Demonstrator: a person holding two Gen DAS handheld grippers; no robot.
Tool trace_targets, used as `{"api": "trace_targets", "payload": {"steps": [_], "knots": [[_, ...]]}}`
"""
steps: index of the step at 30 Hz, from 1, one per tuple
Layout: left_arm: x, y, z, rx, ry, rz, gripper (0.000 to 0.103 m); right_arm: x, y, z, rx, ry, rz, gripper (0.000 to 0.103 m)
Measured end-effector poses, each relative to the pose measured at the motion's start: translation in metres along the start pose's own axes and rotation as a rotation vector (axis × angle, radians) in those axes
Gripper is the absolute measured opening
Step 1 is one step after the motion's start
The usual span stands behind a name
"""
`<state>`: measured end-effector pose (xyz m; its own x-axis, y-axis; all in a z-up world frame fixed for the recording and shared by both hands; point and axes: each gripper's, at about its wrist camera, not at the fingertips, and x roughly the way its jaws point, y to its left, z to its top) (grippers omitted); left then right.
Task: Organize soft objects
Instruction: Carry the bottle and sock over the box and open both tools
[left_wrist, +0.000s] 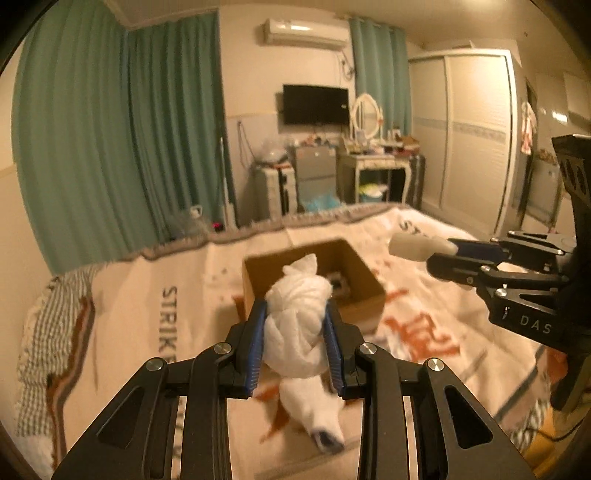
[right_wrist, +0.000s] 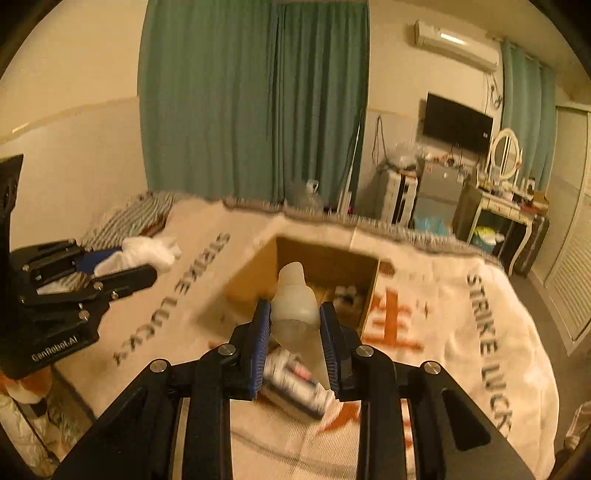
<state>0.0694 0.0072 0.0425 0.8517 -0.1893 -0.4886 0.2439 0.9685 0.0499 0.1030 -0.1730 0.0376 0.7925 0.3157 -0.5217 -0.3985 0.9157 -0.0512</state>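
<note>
Left tongs (left_wrist: 295, 325) clamped on knotted fluffy white cloth (left_wrist: 295, 325), right tongs (right_wrist: 295, 321) on smooth translucent bottle (right_wrist: 293, 306).

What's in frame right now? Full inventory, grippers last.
box: 1, brown cardboard, open, on the blanket ahead of both grippers; something small inside, too blurred to name
white cloth: 1, white, bundled, between the left gripper's pads, tail hanging down
soft bottle: 1, translucent white, between the right gripper's pads
packet: 1, white with dark print, blurred, on the blanket under the right gripper
blanket: 1, cream with grey and orange lettering, covering the bed
curtains: teal, on the far walls
TV: 1, black, wall-mounted
air conditioner: 1, white, above the TV
dressing table: 1, pale, oval mirror, cluttered
wardrobe: 1, white, right wall
left gripper: black, blue pads, shut on cloth
right gripper: black, blue pads, shut on bottle
</note>
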Motion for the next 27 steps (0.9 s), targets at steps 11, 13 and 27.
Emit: {"api": "trace_targets", "payload": {"steps": [11, 13, 27], "knots": [[0.088, 0.018, 0.042, -0.034, -0.035, 0.013, 0.029, 0.077, -0.034, 0.059, 0.033, -0.042, 0.005, 0.027], [0.111, 0.022, 0.044, -0.039, -0.014, 0.020, 0.029, 0.094, -0.040, 0.064, 0.043, -0.032, 0.010, 0.027], [0.230, 0.034, 0.024, -0.043, 0.138, -0.007, 0.029, 0.236, -0.075, 0.048, 0.118, 0.142, 0.035, 0.028]]}}
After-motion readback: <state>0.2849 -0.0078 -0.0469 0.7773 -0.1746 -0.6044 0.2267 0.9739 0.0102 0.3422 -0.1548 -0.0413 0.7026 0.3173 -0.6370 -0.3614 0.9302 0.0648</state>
